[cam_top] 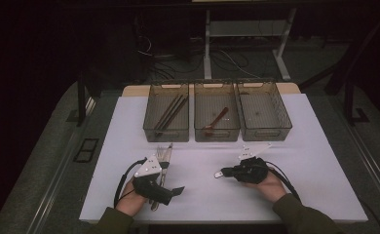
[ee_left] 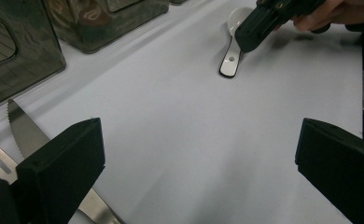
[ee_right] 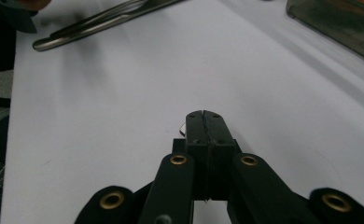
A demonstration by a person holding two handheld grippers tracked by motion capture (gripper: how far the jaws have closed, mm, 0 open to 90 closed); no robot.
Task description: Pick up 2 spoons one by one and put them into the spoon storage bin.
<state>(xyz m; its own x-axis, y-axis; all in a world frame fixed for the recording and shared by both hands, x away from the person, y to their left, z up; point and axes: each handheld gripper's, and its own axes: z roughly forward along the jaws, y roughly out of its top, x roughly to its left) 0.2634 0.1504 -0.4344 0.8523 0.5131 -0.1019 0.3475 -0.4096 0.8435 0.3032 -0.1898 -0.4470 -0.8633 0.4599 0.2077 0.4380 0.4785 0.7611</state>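
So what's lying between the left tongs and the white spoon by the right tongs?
Nothing: in the left gripper view, bare white table cover runs from the open left tongs to the white spoon.

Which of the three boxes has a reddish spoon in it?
The middle bin. A reddish-brown spoon lies in it; the left bin holds dark sticks, and the right bin looks empty.

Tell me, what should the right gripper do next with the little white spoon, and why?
Probably open the right gripper: its jaws are shut together, with the small glossy white spoon lying on the white table just under them, so it cannot be pinched yet.
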